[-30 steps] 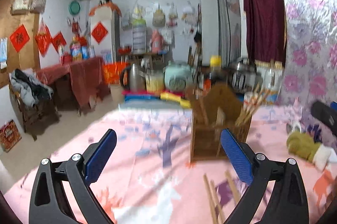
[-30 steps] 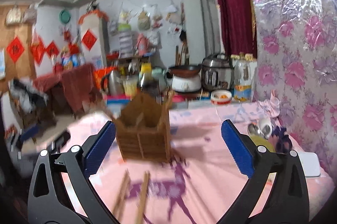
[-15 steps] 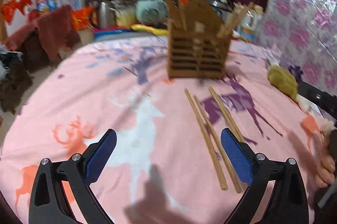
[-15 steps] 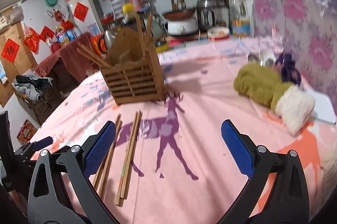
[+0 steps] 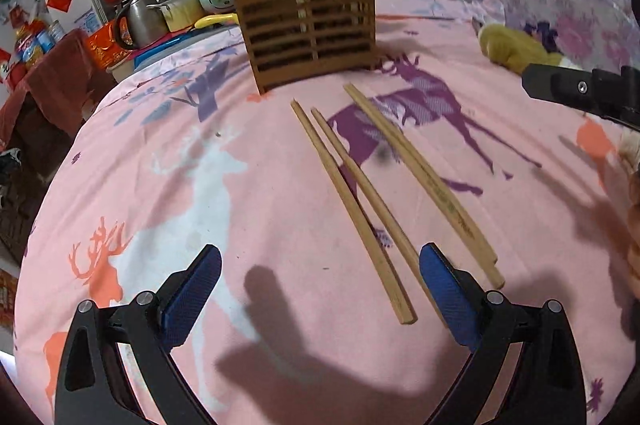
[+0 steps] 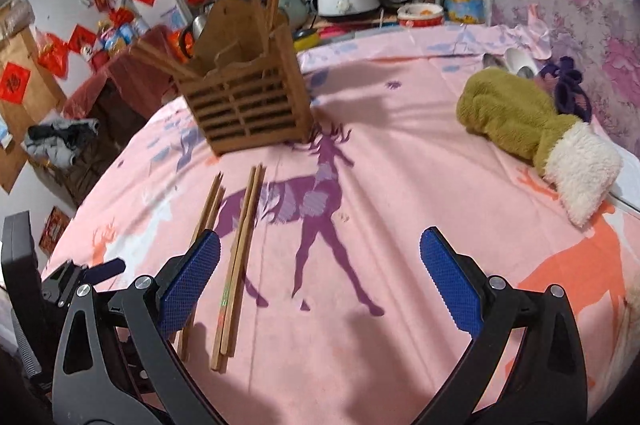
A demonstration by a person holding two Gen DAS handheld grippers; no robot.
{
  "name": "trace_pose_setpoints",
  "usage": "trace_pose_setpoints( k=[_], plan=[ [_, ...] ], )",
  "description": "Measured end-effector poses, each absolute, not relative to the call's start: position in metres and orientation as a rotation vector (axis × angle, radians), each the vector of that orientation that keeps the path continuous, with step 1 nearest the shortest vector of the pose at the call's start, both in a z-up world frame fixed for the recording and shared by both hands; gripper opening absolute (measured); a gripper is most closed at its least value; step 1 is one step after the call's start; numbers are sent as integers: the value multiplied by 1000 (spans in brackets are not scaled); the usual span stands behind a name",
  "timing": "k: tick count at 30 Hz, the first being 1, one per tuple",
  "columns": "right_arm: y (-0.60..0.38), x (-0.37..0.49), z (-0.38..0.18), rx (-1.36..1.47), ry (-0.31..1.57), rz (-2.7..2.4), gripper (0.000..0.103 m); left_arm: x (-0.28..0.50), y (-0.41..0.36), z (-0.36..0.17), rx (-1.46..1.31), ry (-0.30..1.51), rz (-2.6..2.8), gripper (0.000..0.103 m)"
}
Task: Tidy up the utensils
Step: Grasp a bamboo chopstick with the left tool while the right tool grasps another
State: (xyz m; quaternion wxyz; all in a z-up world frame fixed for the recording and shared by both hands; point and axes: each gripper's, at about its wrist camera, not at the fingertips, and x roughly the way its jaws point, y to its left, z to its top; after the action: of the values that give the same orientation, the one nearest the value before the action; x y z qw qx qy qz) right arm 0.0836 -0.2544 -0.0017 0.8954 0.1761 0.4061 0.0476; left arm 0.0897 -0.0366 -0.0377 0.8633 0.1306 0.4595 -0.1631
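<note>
A: Both grippers are spread wide and hold nothing. Left gripper (image 5: pixel 320 299) hangs low over the pink deer-print cloth (image 5: pixel 160 185); right gripper (image 6: pixel 320 283) does likewise a little to the side.

B: Where are the loose chopsticks?

A: In the left wrist view, one pair of chopsticks (image 5: pixel 352 209) runs from twelve o'clock down toward the right blue pad (image 5: pixel 448 297), near ends just beside it. A second pair (image 5: pixel 424 181) lies at one o'clock, almost parallel. The wooden chopstick holder (image 5: pixel 308 25) stands at twelve o'clock beyond the far tips, sticks already leaning in both compartments.

B: Which to take first?

A: My judgement: the nearer pair, with the left gripper. Slide toward three o'clock so both sticks sit between the pads, and close across them, not along them.

B: Risk?

A: The two sticks are slightly splayed, so one may roll free. Grip near the middle. The olive mitten (image 6: pixel 520 121) at two o'clock in the right wrist view is well apart.
</note>
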Motion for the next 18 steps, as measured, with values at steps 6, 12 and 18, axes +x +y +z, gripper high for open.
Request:
trace_pose_setpoints(
  k=[6, 12, 18],
  plan=[
    [-249, 83, -9, 351, 875, 107, 97, 93, -32, -42, 302, 971, -283, 97],
    [-228, 73, -19, 233, 924, 167, 89, 112, 1, -43, 236, 994, -126, 97],
    [-204, 71, -39, 125, 1027, 252, 59, 116, 13, -38, 164, 1002, -115, 97]
  ],
)
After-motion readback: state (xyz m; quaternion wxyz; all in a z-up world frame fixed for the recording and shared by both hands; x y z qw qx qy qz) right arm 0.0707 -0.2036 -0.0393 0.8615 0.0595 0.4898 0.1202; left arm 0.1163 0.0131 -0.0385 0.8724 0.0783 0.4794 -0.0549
